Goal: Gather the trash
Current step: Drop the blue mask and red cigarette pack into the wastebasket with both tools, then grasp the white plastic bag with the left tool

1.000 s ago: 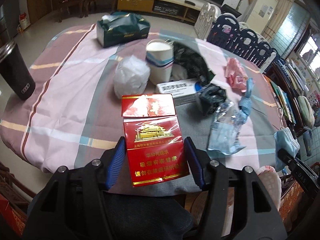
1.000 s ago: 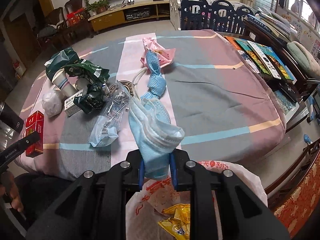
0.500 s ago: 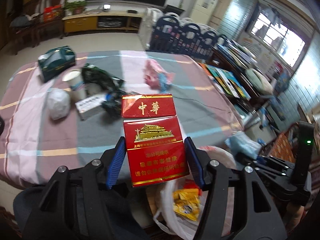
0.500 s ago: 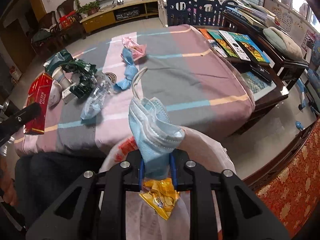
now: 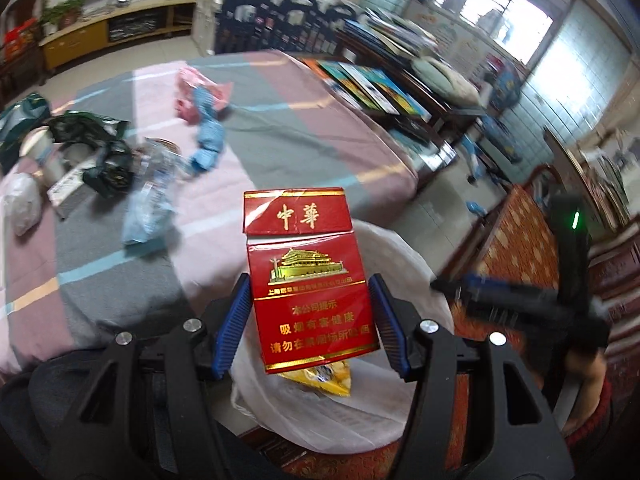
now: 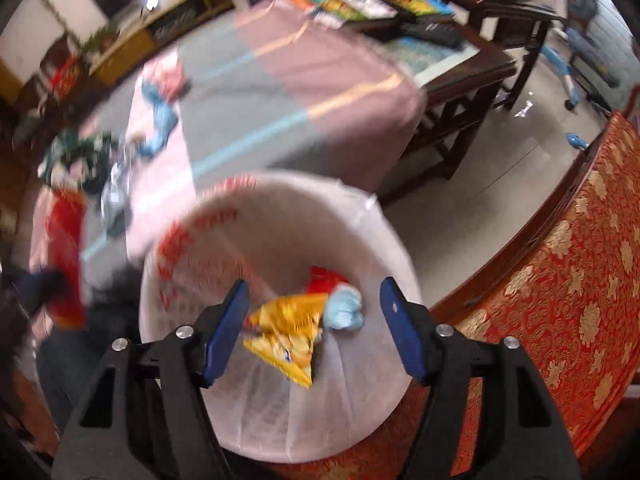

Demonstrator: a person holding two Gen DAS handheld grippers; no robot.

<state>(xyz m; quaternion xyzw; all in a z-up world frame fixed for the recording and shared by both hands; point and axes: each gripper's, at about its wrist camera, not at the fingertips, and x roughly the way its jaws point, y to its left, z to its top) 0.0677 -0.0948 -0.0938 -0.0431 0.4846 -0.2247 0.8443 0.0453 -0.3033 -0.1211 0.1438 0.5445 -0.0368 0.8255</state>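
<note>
Cigarette pack (image 5: 308,276), red with gold print, sits clamped between the blue pads of the left claw (image 5: 310,326) in the centre of the left wrist view. Half a second ago the striped worktop (image 5: 280,120) filled the space behind it; now the white bag-lined bin (image 5: 404,264) lies directly beneath, a yellow snack wrapper (image 5: 324,378) showing just under the pack. At the right edge the right claw (image 5: 452,286) appears, blurred. More litter stays on the worktop at the left: a crushed clear bottle (image 5: 148,196), dark green wrappers (image 5: 108,160) and a blue mask (image 5: 206,148).

From the right wrist view, the right claw (image 6: 314,330) now stands wide apart and empty. The blue face mask (image 6: 344,310) it gripped a moment ago lies inside the bin (image 6: 380,240) beside the yellow wrapper (image 6: 288,328) and something red. So one piece is binned, and I judge the pack is next: the left claw looks placed for a release, though the view is smeared.
</note>
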